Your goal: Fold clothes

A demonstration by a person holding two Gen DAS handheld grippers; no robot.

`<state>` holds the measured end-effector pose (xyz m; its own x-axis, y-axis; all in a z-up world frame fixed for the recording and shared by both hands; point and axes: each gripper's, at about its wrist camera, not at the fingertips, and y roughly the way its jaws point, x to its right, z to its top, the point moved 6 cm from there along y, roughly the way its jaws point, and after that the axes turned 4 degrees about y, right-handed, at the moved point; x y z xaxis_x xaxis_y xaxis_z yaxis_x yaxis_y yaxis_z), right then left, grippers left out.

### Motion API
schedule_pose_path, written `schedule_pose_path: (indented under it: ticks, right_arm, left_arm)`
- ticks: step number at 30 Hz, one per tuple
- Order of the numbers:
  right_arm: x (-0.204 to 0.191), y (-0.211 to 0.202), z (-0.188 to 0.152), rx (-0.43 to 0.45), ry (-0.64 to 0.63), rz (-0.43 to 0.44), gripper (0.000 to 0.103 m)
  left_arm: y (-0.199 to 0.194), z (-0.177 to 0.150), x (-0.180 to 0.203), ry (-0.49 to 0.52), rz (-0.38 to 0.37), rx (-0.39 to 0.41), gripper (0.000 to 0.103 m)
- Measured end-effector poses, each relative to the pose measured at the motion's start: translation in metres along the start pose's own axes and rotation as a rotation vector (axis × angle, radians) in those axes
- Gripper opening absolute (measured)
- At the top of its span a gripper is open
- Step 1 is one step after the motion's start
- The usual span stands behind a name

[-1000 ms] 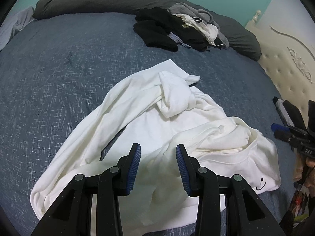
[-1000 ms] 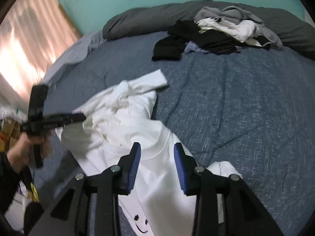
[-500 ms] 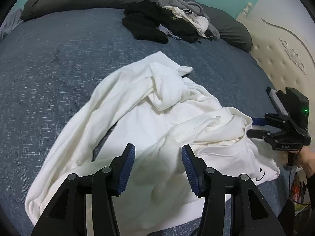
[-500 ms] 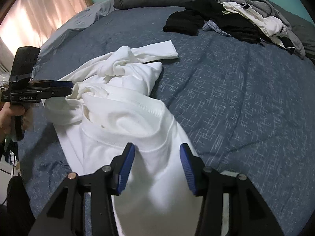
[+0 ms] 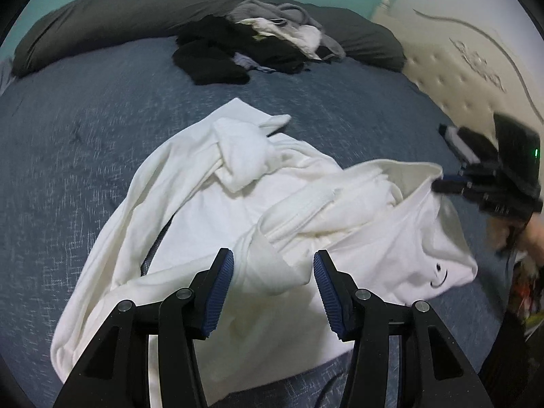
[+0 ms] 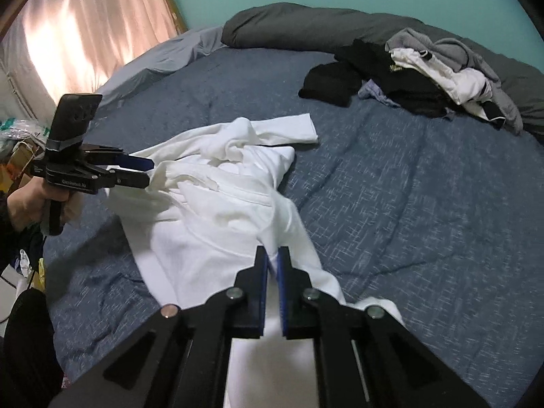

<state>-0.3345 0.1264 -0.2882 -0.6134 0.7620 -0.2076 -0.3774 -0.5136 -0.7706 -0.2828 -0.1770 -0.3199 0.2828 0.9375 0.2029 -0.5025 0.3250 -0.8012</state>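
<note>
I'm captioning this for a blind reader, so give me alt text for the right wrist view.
The right hand-held gripper is shut on a white shirt crumpled on a blue bedspread. The left hand-held gripper meets the shirt's far edge; dark clothes are piled behind.

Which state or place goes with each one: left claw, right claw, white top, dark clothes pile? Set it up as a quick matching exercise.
Things:
1. left claw
2. right claw
3. white top
4. dark clothes pile

States or places:
A. heaped at the far side, by the grey bolster
B. pinched shut on the white top
C. open, over the white top
D. crumpled on the blue bedspread, near the cameras

Pairs: 1-C, 2-B, 3-D, 4-A
</note>
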Motion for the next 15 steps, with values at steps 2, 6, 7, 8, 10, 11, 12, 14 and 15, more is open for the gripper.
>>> schedule_pose_path:
  ticks: [2,6,7,8,10,11,12,14,15]
  right_arm:
    - [0.002,-0.004,-0.003,-0.006,0.003,-0.006,0.005]
    - [0.008,-0.008,-0.011,-0.01,0.02,-0.007,0.005]
    - [0.009,-0.008,-0.012,-0.011,0.025,-0.006,0.005]
    - [0.01,-0.008,-0.013,-0.013,0.028,-0.006,0.005]
    - [0.012,-0.005,-0.015,-0.016,0.034,-0.007,0.005]
    - [0.013,-0.004,-0.015,-0.016,0.04,-0.005,0.005]
    - [0.014,-0.003,-0.015,-0.016,0.045,-0.004,0.005]
    - [0.015,0.0,-0.015,-0.016,0.052,-0.002,0.005]
    - [0.014,0.001,-0.016,-0.017,0.053,-0.001,0.005]
  left_arm:
    - [0.002,-0.002,0.003,0.016,0.011,-0.012,0.053]
    - [0.003,-0.004,0.006,0.025,0.005,-0.009,0.053]
    - [0.003,-0.004,0.008,0.033,0.006,-0.006,0.053]
    - [0.004,-0.005,0.008,0.043,0.021,-0.012,0.053]
    - [0.006,-0.006,0.006,0.051,0.03,-0.022,0.053]
    - [0.009,-0.006,0.004,0.051,0.029,-0.028,0.053]
    - [0.011,-0.006,0.003,0.051,0.036,-0.03,0.053]
    - [0.016,-0.004,0.0,0.049,0.04,-0.035,0.053]
    - [0.018,-0.004,-0.001,0.046,0.042,-0.036,0.053]
